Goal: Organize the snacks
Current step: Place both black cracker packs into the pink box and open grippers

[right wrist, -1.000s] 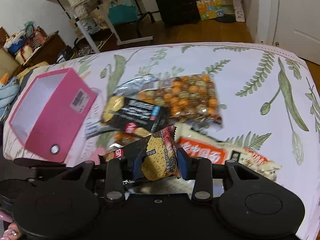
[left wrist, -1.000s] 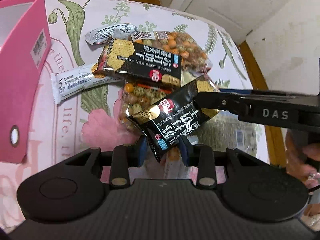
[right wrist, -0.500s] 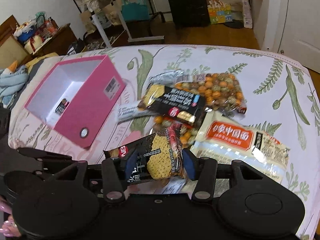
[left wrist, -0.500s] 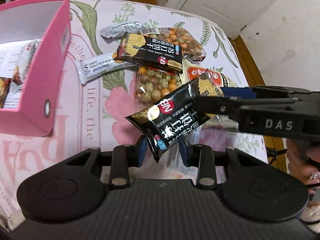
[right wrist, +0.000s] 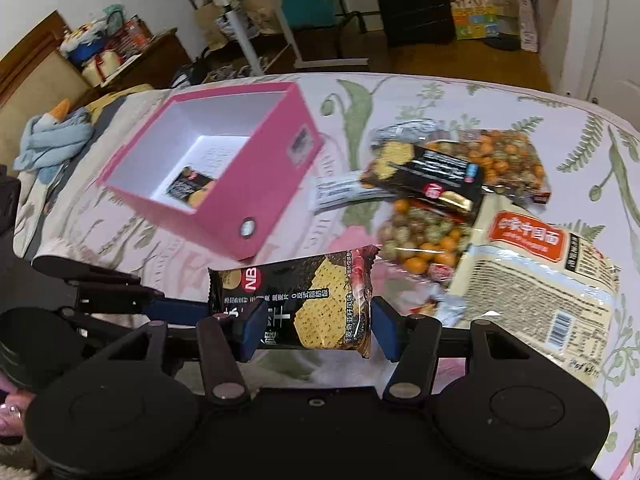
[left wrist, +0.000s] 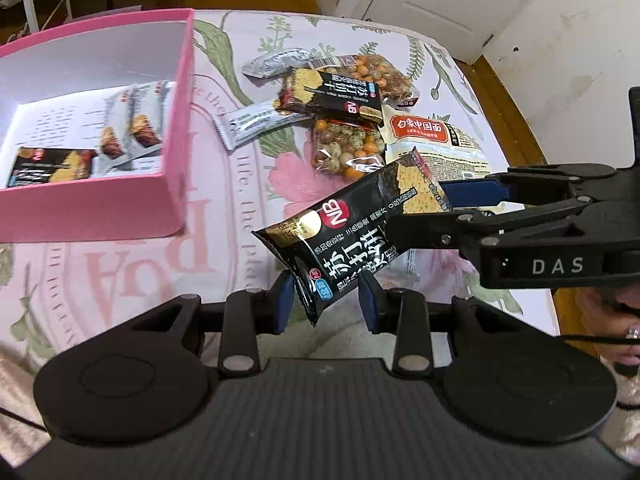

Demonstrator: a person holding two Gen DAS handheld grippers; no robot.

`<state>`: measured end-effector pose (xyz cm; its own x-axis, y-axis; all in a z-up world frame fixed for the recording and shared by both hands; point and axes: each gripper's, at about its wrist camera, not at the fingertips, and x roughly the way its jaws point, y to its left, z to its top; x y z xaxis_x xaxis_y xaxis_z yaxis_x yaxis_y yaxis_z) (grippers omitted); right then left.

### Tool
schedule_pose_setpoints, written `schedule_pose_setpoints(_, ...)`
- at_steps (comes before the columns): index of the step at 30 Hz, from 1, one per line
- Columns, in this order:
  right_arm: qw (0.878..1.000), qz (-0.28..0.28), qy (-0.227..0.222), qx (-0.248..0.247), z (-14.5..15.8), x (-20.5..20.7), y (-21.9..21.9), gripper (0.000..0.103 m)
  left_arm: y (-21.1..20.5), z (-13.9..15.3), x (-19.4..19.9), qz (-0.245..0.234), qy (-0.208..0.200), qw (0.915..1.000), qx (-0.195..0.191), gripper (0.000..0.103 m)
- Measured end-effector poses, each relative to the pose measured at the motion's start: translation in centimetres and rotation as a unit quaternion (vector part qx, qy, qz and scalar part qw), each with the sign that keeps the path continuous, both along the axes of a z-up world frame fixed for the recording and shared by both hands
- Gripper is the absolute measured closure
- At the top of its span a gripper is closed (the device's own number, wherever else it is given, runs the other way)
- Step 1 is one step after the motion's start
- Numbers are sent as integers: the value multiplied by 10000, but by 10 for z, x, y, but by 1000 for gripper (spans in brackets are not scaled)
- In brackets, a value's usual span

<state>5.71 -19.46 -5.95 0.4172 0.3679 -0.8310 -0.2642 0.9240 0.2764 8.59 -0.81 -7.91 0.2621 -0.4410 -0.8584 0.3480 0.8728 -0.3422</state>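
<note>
Left tongs (left wrist: 325, 305) stay clamped on the black glossy cracker packet (left wrist: 352, 236); right tongs (right wrist: 312, 330) are opening around its other end.

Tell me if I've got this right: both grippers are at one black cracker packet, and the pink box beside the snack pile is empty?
Not quite: the pink box isn't empty. The left wrist view shows several snack packets already inside. The rest stands: both the left gripper and right gripper are at the black cracker packet.
</note>
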Motion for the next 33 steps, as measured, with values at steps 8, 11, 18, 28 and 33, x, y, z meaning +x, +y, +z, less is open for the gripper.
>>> schedule_pose_setpoints(8, 9982, 388, -248, 375, 30, 2, 39, 55, 58, 30, -11, 223, -332, 9992, 90, 69)
schedule_pose_setpoints(11, 9970, 449, -253, 572, 35, 16, 54, 63, 82, 37, -7, 382, -377, 9985, 124, 69)
schedule_pose_setpoints(18, 9957, 465, -306, 745, 36, 61, 96, 64, 125, 56, 20, 760, -827, 9933, 255, 69)
schedule_pose_setpoints(28, 9962, 309, 292, 756, -6, 117, 139, 61, 149, 37, 80, 987, -1174, 9837, 937, 67)
schedule_pose_setpoints(33, 9981, 202, 461, 345, -31, 125, 154, 62, 153, 2, 107, 860, -719, 9897, 893, 66)
